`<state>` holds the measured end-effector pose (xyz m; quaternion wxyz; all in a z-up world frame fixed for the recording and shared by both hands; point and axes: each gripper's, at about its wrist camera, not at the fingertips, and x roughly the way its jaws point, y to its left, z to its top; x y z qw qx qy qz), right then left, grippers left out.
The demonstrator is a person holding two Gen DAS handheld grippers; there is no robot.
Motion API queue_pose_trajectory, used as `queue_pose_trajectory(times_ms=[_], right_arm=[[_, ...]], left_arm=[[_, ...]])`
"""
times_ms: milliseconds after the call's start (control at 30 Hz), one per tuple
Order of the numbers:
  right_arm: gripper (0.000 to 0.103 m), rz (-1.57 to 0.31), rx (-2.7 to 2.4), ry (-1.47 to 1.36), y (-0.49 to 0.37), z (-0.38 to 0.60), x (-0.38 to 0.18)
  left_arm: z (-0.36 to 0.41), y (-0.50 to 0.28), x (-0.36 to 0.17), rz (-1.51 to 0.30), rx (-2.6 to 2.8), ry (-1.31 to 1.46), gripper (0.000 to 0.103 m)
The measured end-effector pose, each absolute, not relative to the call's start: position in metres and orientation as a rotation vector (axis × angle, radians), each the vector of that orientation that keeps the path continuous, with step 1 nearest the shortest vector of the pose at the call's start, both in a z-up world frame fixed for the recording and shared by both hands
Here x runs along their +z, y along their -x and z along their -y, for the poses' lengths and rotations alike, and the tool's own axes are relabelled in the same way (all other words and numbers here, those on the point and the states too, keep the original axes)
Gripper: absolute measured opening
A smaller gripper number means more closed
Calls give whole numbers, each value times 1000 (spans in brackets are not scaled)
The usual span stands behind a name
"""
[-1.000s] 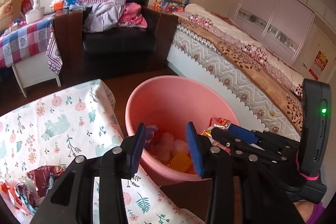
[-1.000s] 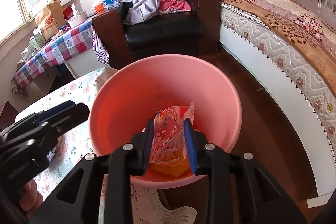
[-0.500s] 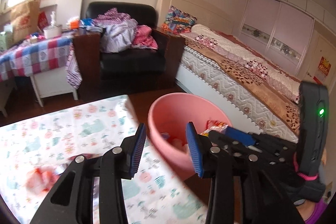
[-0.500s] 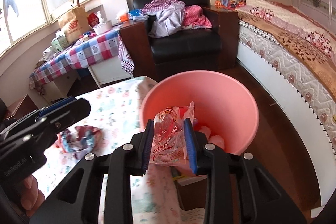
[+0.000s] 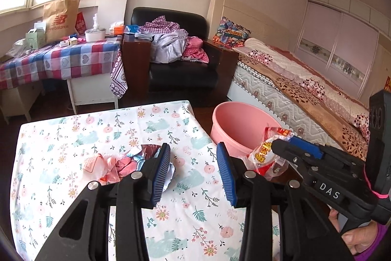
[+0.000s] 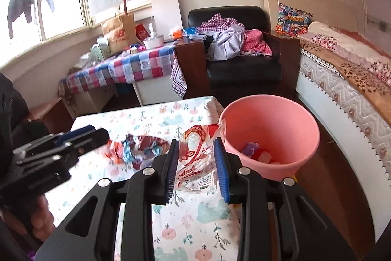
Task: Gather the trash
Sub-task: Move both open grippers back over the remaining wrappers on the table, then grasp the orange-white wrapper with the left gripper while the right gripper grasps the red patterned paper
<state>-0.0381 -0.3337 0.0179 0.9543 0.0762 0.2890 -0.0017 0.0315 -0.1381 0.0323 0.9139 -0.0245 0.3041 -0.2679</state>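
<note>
My right gripper (image 6: pixel 197 169) is shut on a clear red-printed snack wrapper (image 6: pixel 195 163) and holds it above the table's right edge, beside the pink bin (image 6: pixel 271 136). The wrapper (image 5: pixel 266 153) and bin (image 5: pixel 234 129) also show in the left wrist view. My left gripper (image 5: pixel 193 173) is open and empty above the floral tablecloth (image 5: pixel 73 138), just right of a pile of crumpled wrappers (image 5: pixel 119 163). The pile also shows in the right wrist view (image 6: pixel 136 148). The bin holds several pieces of trash.
A black armchair (image 5: pixel 180 65) piled with clothes stands behind the table. A checked-cloth side table (image 5: pixel 61 58) with a paper bag and boxes is at the left. A bed (image 5: pixel 305 94) runs along the right, close to the bin.
Both grippers have pulled back and up from over the bin. The right still holds the wrapper. The table and the wrapper pile have come into view.
</note>
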Motion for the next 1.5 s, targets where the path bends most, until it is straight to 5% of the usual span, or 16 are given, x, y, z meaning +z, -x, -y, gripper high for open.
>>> queue_pose_trajectory(times_ms=[567, 700, 800, 1500], right_arm=[[30, -589, -177, -220, -44, 425, 6], [55, -638, -208, -244, -64, 433, -6], [58, -677, -205, -232, -71, 431, -16], [58, -708, 200, -197, -80, 294, -26]], left_arm=[[108, -56, 17, -672, -452, 100, 38], [95, -68, 5, -690, -385, 98, 39], [85, -75, -5, -706, -348, 71, 44], [18, -105, -65, -821, -344, 146, 44]])
